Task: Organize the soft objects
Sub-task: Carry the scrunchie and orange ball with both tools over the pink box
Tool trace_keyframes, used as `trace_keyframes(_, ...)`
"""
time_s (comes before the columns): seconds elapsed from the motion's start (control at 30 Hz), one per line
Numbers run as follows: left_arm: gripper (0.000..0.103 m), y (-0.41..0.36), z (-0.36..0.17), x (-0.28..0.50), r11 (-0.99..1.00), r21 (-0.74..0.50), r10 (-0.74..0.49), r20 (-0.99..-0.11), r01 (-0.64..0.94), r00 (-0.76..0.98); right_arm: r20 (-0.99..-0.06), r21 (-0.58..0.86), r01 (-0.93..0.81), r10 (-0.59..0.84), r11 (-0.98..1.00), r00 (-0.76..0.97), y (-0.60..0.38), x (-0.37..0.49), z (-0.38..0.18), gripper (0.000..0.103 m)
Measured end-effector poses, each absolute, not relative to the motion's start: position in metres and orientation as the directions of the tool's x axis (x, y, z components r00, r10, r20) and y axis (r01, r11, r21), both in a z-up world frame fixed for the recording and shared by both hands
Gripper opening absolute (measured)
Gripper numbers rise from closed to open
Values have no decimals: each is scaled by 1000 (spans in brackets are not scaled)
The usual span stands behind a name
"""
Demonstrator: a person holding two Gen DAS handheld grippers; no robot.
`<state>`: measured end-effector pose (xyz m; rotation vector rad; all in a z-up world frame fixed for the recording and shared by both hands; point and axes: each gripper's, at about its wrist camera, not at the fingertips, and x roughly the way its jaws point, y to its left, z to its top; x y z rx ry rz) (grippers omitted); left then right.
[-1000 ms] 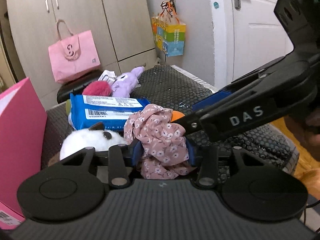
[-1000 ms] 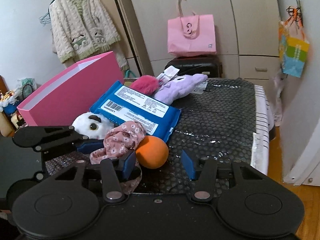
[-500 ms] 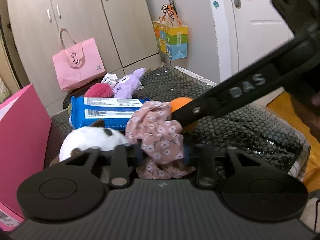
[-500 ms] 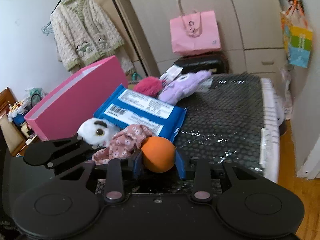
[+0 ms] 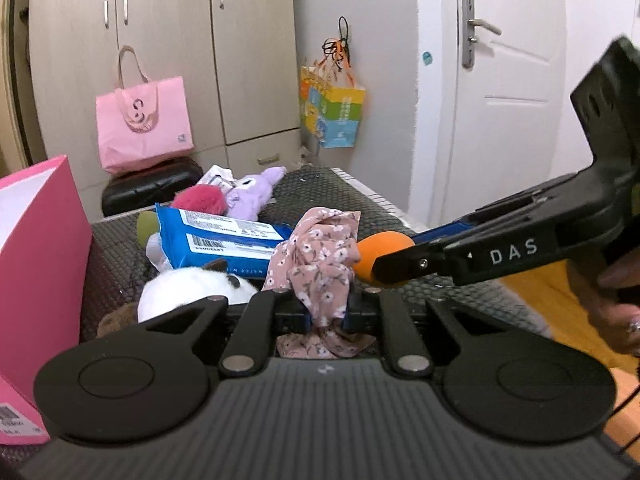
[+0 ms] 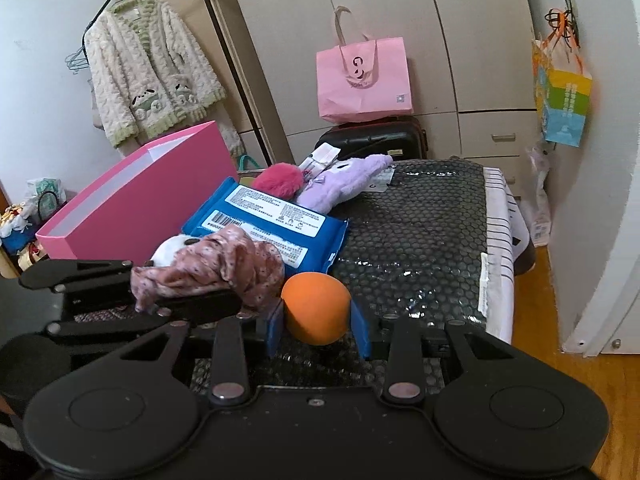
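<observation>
Currently we list: left claw (image 5: pixel 327 312) clamped tight on floral cloth (image 5: pixel 320 258); right claw (image 6: pixel 316 326) pinching orange ball (image 6: pixel 316 307) between its pads. Both look lifted, probably. We carry level toward pink box (image 6: pixel 132 204), left of both, grips firm.

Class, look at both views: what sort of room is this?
Probably a bedroom at home: tall wardrobe doors, a fluffy cardigan on a hanger, and a white room door.
</observation>
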<state>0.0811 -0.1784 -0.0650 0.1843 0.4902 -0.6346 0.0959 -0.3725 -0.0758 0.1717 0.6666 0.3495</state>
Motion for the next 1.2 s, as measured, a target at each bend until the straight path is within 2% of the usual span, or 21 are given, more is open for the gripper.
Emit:
trace_keyframes(0.53,12,-129,-54,49,792,-86,-543,-549,604,635,-603,213,-339,396,916,693,-338,34,-53,41)
trace_keyframes(0.77,12,-103,-47,41,745,-139,-567,-648,653,508,-648,236,-426,468,873,600,-305,31,-44,41)
trace_keyframes(0.93,12,-72,-42,44,760,-191,-554,-691,621,464,-665,242,-489,510,838,546,-278,33,-35,41)
trace_keyframes(1.1,12,-39,-44,55,771,-270,-530,-774,577,346,-691,268,-523,540,809,481,-257,43,-25,42)
trace_keyframes(1.2,12,-17,-34,61,785,-279,-520,-782,554,343,-693,290,-538,562,791,452,-246,51,-17,42)
